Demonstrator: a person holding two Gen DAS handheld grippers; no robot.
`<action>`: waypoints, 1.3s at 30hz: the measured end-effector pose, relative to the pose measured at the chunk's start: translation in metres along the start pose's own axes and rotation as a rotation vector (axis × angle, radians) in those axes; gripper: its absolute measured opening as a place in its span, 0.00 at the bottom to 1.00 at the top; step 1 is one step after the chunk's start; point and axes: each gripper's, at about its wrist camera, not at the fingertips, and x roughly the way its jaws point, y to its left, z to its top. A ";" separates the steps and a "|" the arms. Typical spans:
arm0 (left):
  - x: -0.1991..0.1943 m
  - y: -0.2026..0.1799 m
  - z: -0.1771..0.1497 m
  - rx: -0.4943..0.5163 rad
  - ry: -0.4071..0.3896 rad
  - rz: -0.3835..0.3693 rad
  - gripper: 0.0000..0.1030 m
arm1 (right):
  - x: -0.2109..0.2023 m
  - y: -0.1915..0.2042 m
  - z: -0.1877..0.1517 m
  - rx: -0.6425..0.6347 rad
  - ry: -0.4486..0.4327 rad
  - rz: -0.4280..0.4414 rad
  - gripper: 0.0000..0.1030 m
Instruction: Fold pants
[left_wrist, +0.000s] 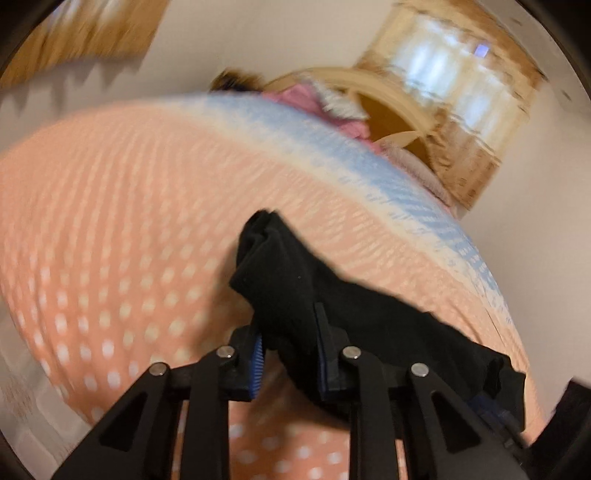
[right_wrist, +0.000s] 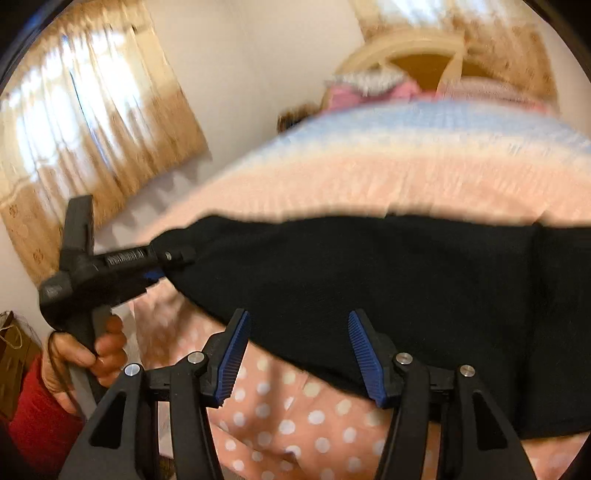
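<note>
Black pants (left_wrist: 295, 280) lie on a peach, white-dotted bedspread (left_wrist: 110, 229). My left gripper (left_wrist: 290, 328) is shut on a bunched corner of the fabric, and cloth drapes over its right finger. In the right wrist view the pants (right_wrist: 369, 273) stretch wide across the bedspread (right_wrist: 295, 417), with the left gripper (right_wrist: 162, 266) pinching their left end. My right gripper (right_wrist: 298, 315) stands open at the near edge of the pants. Fabric shows between its blue pads (right_wrist: 232, 354), which do not press on it.
A hand (right_wrist: 103, 350) with a red sleeve (right_wrist: 40, 417) holds the left gripper's handle. Pink pillows (left_wrist: 332, 110) and a wooden headboard (right_wrist: 424, 44) stand at the bed's far end. Golden curtains (right_wrist: 92, 110) hang beyond the left side. A blue band (left_wrist: 332, 147) crosses the bedspread.
</note>
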 end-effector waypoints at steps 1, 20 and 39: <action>-0.006 -0.013 0.003 0.042 -0.026 -0.014 0.23 | -0.014 -0.001 0.005 -0.014 -0.047 -0.027 0.56; 0.003 -0.277 -0.115 0.661 0.073 -0.499 0.23 | -0.179 -0.192 -0.021 0.508 -0.312 -0.207 0.56; -0.025 -0.239 -0.114 0.830 0.043 -0.461 0.68 | -0.156 -0.215 -0.028 0.648 -0.260 0.025 0.69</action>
